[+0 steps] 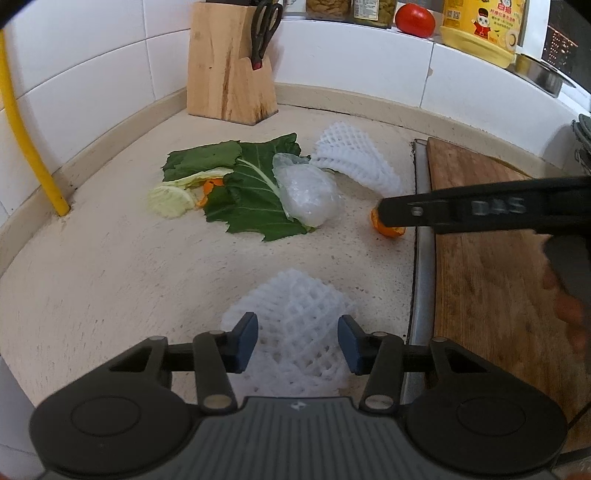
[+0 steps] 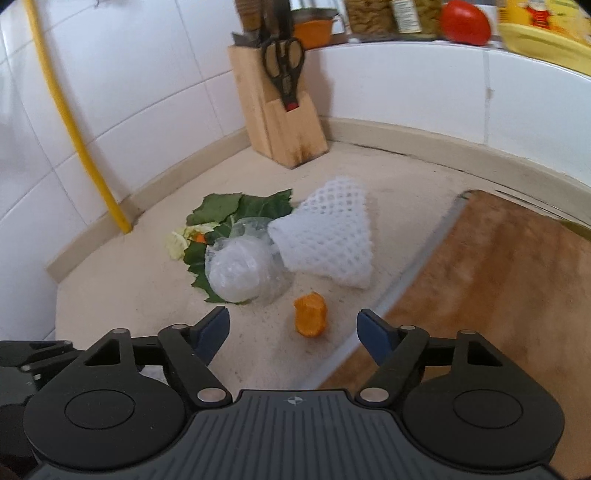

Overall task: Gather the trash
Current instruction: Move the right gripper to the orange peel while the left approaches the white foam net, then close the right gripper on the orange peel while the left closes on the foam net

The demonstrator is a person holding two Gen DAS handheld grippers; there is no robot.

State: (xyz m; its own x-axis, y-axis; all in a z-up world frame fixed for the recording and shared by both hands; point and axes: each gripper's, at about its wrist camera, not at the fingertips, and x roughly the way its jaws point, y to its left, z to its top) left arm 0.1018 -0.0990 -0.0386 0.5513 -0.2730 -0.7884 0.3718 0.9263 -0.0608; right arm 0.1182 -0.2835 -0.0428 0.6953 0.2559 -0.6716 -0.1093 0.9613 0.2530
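Observation:
A white foam fruit net (image 1: 295,306) lies on the beige counter (image 1: 110,277) between the blue pads of my left gripper (image 1: 297,344). The jaws stand apart at the net's sides and the net looks unsquashed. My right gripper (image 2: 295,332) is open, with a small orange peel piece (image 2: 310,319) just ahead of its gap on the counter. In the left wrist view a black finger (image 1: 424,212) of the right gripper partly covers that peel (image 1: 389,230). Farther back lie a second foam net (image 2: 325,243), a crumpled clear plastic bag (image 2: 240,271) and green leaves (image 1: 251,188) with cabbage scraps.
A wooden cutting board (image 1: 487,258) lies to the right over a metal sink rim (image 1: 419,258). A wooden knife block (image 1: 229,74) with scissors stands at the back wall. A yellow pipe (image 1: 22,122) runs down the left corner. A tomato (image 1: 415,20) and jars sit on the ledge.

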